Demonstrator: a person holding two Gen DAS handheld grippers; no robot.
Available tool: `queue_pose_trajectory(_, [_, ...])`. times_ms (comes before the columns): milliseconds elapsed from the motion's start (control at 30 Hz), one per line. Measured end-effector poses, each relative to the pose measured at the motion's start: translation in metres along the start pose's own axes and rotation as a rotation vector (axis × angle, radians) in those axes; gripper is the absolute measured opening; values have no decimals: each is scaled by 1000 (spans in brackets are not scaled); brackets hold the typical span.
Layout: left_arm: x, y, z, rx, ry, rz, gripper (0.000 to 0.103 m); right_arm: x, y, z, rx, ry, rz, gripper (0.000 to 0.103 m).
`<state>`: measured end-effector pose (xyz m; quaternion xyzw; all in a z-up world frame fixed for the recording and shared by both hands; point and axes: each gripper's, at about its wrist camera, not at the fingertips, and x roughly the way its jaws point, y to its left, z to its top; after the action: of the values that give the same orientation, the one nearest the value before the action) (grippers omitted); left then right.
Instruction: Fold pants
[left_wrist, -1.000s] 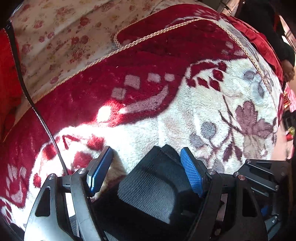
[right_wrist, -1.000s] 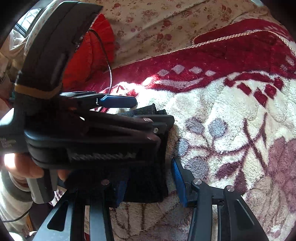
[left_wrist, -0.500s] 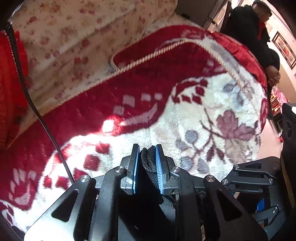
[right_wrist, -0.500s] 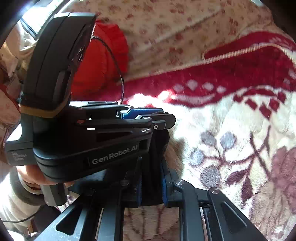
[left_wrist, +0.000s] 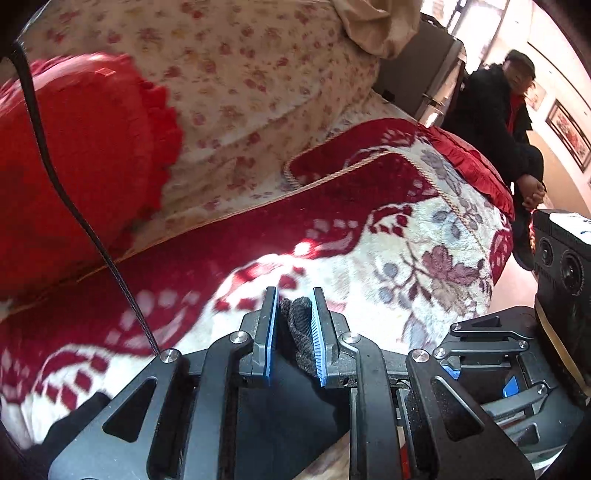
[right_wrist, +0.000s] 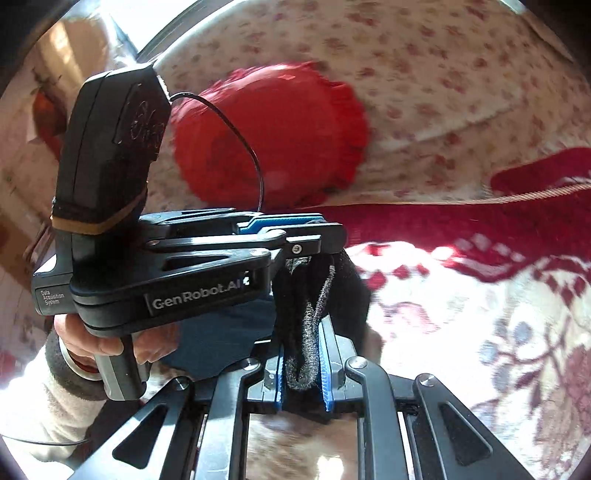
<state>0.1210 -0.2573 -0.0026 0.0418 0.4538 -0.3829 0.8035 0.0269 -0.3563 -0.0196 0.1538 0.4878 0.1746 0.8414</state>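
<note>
Bright sun patches, glare at right (window side), motion blur, fisheye-warped edges

Left wrist view: pants (left_wrist: 301, 325) between left gripper (left_wrist: 293, 332) pads, at 6 o'clock, above the blanket (left_wrist: 406, 266). Cushion (left_wrist: 81, 155) at 9 o'clock on the floral cover (left_wrist: 240, 74), behind the blanket. Seated person (left_wrist: 506, 122) at 2 o'clock, beyond the blanket's far edge. Right gripper (left_wrist: 476, 365) at 4 o'clock, just beside the left.

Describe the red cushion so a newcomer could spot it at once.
Start at the plush red-and-cream flowered blanket. Behind it rises a cream fabric with small pink flowers, and the red cushion leans against that. It is the only plain bright red thing there, with a scalloped frill along its edge.
</note>
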Motion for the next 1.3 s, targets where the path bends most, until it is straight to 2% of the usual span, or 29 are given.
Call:
queue_pose_trajectory(100, [-17,32,-28,-69,0,42,15,28,23,-4,-12,40,44,14])
queue_pose_trajectory(200, [-26,65,-53,-151,14,104,15,70,46,-18,-8,116,114,14])
queue_pose_trajectory(367, [-36,106,-89,-284,53,142,16,142,65,-36,22,223,185,16])
queue_pose_trajectory(433, [-42,112,-98,-320,55,131,16,138,64,-33,56,223,232,16])
queue_pose_trajectory(500, [-50,112,-107,-338,49,127,26,121,57,-26,88,209,305,21])
queue_pose_trajectory(533, [-52,110,-109,-345,50,124,34,105,51,-22,92,167,313,25])
queue_pose_trajectory(667, [-53,99,-122,-404,55,74,53,67,26,-15,70,55,140,25])
queue_pose_trajectory(700, [-50,95,-126,-414,68,76,54,66,18,-15,64,51,102,25])
queue_pose_trajectory(833, [-37,79,-139,-430,102,95,54,85,4,-14,73,85,92,24])
queue_pose_trajectory(967, [-24,68,-138,-448,80,93,54,100,-6,-18,56,98,19,18])
queue_pose_trajectory(1000, [-20,61,-135,-431,72,75,54,103,-10,-17,78,98,29,18])
queue_pose_trajectory(1033, [-17,58,-133,-416,69,76,52,104,-10,-19,93,93,43,18])
queue_pose_trajectory(1067, [-13,54,-131,-397,68,89,42,103,-11,-22,104,90,55,18])
queue_pose_trajectory(1133, [-5,52,-127,-374,75,120,30,104,-20,-22,142,88,84,18])
queue_pose_trajectory(1233, [-14,62,-126,-414,65,84,15,97,-25,-23,178,82,97,18])
queue_pose_trajectory(1300, [-30,66,-125,-409,34,74,13,88,-18,-22,165,72,98,19])
